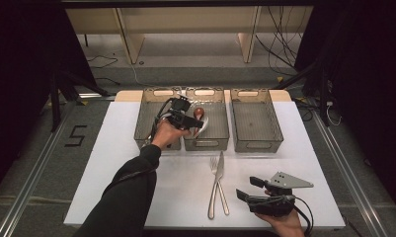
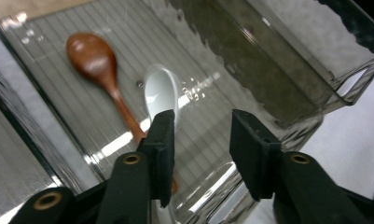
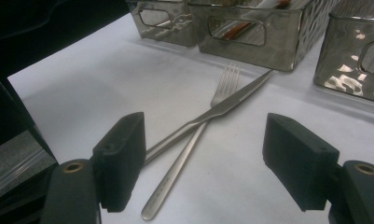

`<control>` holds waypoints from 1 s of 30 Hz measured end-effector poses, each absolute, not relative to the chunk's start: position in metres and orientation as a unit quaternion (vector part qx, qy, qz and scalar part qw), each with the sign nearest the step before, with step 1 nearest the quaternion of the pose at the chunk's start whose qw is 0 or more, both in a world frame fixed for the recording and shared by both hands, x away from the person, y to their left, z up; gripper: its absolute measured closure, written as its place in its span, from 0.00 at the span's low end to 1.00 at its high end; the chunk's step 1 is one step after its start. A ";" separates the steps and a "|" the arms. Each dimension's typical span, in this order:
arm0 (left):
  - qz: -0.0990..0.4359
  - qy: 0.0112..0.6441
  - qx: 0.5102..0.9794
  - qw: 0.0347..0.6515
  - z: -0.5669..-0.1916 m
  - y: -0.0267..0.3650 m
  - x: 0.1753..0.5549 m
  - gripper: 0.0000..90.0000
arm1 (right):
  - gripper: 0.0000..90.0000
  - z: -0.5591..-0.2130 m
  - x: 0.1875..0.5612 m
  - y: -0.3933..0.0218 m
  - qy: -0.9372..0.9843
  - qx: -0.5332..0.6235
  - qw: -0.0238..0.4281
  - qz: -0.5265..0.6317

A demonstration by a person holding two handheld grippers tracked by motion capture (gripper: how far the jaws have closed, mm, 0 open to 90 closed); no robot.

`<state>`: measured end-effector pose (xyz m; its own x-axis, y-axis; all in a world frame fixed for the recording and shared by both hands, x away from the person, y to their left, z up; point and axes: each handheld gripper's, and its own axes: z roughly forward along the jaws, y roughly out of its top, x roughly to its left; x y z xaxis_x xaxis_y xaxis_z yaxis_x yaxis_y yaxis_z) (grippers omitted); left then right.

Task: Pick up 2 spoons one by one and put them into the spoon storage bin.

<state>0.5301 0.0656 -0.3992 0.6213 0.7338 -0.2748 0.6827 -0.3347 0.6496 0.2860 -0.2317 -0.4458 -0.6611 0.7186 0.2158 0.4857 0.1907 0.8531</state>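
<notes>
My left gripper (image 1: 195,122) hovers over the middle clear bin (image 1: 218,134), open, nothing between its jaws. In the left gripper view, my left gripper (image 2: 201,140) hangs above the bin floor (image 2: 58,107), where a brown wooden spoon (image 2: 93,58) and a white spoon (image 2: 160,91) lie side by side; the white spoon's handle runs under the left jaw. Both the wooden spoon (image 1: 199,112) and the white spoon (image 1: 204,123) also show from above. A fork (image 1: 214,185) and a knife (image 1: 221,180) lie crossed on the white table. My right gripper (image 1: 248,187) rests open to their right, facing the fork (image 3: 224,81) and knife (image 3: 231,103).
A clear bin (image 1: 147,121) stands left of the middle one and another (image 1: 256,121) to its right, all at the back of the white table top (image 1: 136,187). The right-hand bin (image 2: 268,65) has nothing in it. The table's edges drop to a grey floor.
</notes>
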 end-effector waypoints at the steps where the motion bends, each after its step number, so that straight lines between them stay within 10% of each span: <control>1: 0.033 0.436 0.816 0.377 -0.397 0.065 0.530 0.58 | 0.34 -0.446 0.286 -0.232 0.763 0.394 0.117 0.499; 13: 0.021 0.425 0.807 0.408 -0.382 0.081 0.506 0.36 | 0.34 -0.446 0.286 -0.232 0.763 0.395 0.118 0.498; 30: 0.029 0.401 0.794 0.456 -0.393 0.116 0.442 0.30 | 0.34 -0.446 0.285 -0.228 0.766 0.394 0.117 0.494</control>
